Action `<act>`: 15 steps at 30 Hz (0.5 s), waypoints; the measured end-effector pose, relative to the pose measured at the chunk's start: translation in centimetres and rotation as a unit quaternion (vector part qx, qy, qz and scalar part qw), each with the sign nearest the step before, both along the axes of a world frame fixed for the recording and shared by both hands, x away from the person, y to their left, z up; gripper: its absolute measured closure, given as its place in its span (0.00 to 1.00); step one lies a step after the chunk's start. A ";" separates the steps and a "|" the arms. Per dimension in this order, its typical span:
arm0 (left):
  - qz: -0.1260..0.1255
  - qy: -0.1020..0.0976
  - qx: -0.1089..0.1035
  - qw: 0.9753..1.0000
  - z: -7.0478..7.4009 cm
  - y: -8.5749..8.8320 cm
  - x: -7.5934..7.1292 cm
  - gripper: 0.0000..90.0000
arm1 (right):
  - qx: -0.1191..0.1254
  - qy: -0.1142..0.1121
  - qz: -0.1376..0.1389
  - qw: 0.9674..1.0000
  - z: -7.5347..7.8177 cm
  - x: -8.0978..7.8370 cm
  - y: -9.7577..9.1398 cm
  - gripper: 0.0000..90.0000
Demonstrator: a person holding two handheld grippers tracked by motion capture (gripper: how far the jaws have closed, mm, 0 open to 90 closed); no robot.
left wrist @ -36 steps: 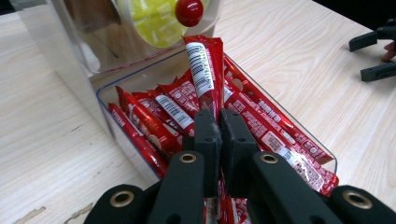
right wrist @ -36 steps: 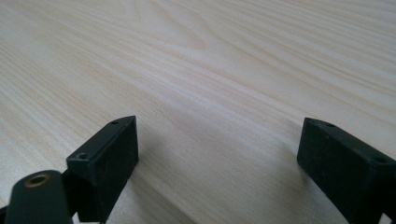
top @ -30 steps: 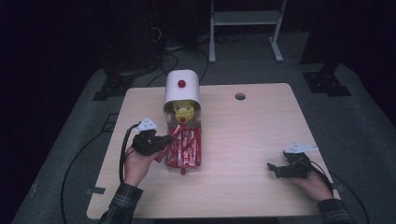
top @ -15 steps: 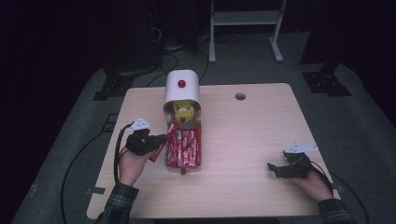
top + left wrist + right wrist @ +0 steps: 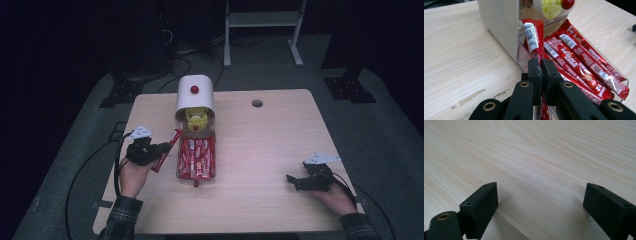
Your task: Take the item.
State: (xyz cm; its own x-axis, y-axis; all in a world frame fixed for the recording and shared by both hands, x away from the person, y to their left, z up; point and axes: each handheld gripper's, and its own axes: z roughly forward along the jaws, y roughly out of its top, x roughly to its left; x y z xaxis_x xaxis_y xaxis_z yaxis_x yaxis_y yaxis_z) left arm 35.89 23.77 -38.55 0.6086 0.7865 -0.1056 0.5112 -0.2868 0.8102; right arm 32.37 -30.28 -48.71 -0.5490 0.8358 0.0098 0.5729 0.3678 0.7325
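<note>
Left gripper (image 5: 541, 67) pinches one red stick packet (image 5: 534, 37), jaws pressed onto it. The left gripper view shows its barcode. The high view shows its long axis slanting up toward the white dispenser (image 5: 195, 93), left of the clear tray (image 5: 214, 155). Right gripper (image 5: 541, 205) jaws spread over bare table (image 5: 549, 157).

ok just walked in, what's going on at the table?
A person holds a claw in each hand. The left claw is shut on a red stick packet, holding it just left of the clear tray of matching red packets, which sits in front of a white dispenser with a red knob. The right claw is open, resting low over bare wooden table at the right, holding nothing.
</note>
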 end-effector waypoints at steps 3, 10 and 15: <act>0.005 0.000 0.000 1.000 0.0 0.3 0.0 0.96 | 0.000 0.000 0.000 1.000 0.0 0.0 0.0 0.13; 0.016 0.006 0.007 1.000 -0.5 0.9 0.3 0.96 | 0.000 0.000 0.000 1.000 0.0 0.0 0.0 0.13; 0.022 0.012 0.009 1.000 -1.0 1.3 0.5 0.96 | 0.000 0.000 0.000 1.000 0.0 0.0 0.0 0.13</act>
